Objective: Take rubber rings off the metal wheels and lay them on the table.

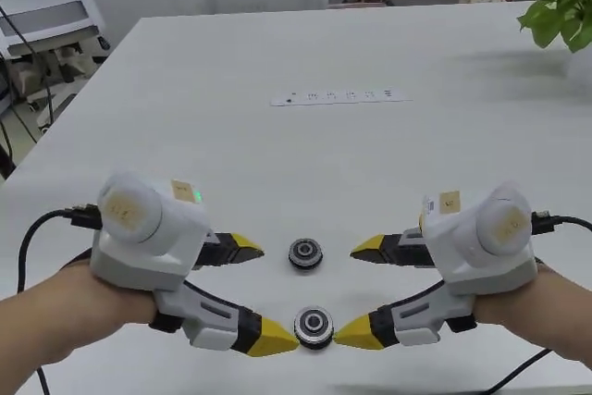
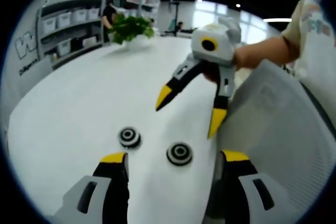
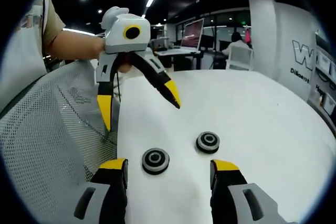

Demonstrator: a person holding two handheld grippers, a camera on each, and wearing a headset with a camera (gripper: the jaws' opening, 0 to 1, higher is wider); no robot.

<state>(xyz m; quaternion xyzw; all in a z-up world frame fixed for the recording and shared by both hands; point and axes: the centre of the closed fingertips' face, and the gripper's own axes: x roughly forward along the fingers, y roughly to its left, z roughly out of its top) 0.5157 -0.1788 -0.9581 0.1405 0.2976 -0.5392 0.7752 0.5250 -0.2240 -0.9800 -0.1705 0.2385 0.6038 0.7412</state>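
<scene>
The white table [image 1: 305,154] stretched broad in front of the person. Low over its near edge, the left gripper [image 1: 261,295] and the right gripper [image 1: 356,290] faced each other, tip toward tip. Both had their jaws spread wide and pinched nothing. Between the yellow tips the farther wheel [image 1: 305,253] and the nearer wheel [image 1: 314,325] lay flat on the table, apart. Each wore a dark rubber ring [image 1: 305,266] round its rim.

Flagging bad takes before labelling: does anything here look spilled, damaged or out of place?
Nothing stands out. The far wheel and near wheel lie flat on the table, apparently intact. The left gripper and right gripper flank them, open.
</scene>
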